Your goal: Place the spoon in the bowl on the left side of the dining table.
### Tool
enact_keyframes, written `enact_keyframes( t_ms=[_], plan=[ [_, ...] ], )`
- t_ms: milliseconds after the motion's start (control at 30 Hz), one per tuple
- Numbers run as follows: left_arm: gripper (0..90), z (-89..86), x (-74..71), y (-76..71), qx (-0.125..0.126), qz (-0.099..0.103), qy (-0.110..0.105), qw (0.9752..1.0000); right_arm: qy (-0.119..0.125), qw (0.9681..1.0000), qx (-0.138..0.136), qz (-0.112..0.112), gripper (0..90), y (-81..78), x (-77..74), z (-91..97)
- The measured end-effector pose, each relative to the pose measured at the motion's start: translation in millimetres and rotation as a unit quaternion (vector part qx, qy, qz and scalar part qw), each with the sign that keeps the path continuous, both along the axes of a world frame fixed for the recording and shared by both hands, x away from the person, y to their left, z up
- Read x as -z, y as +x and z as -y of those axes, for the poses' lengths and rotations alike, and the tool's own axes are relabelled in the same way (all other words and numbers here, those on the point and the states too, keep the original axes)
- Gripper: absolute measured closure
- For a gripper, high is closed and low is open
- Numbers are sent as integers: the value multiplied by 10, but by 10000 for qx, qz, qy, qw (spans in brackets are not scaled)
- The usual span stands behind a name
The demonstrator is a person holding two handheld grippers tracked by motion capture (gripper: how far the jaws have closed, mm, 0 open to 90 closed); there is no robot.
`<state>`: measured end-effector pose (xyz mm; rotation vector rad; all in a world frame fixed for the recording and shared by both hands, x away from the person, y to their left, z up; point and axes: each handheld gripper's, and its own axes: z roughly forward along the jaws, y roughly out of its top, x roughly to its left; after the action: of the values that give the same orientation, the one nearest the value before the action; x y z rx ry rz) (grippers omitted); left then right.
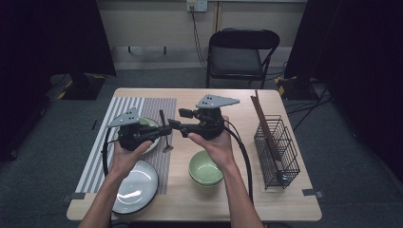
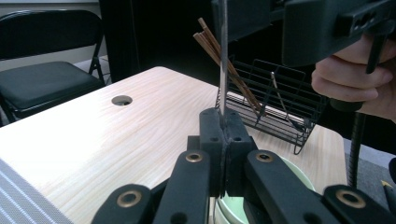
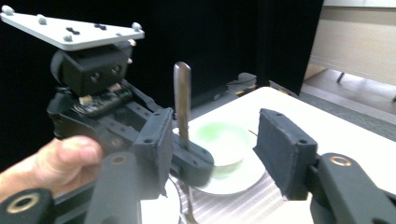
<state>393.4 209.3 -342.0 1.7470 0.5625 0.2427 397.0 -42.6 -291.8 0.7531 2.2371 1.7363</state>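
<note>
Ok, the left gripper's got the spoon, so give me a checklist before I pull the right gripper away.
1. Left gripper jaws shut on the spoon handle: ok.
2. Right gripper jaws open, standing either side of the handle without pressing: ok.
3. Spoon upright, bowl end down: ok.
4. Spoon's bowl end lifted off the striped placemat: cannot tell.
5. Green bowl sits low enough to stay out of the retreat path: probably ok.
</note>
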Motion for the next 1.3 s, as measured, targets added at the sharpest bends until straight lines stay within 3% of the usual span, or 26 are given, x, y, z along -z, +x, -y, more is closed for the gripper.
enact_keyframes(
  t_ms=[733,1200,1300],
  plan=[
    [895,-284,33,53,-314,-30,9,9995,-387,9974,496,-353,271,60,272,325],
    [896,-586,-22,109,-607,41,27,9981,-711,9906,1002,-606,164,143,563,494],
    [895,-670,-36,139,-699,69,22,9975,-981,9866,1132,-645,155,185,695,524]
  ],
)
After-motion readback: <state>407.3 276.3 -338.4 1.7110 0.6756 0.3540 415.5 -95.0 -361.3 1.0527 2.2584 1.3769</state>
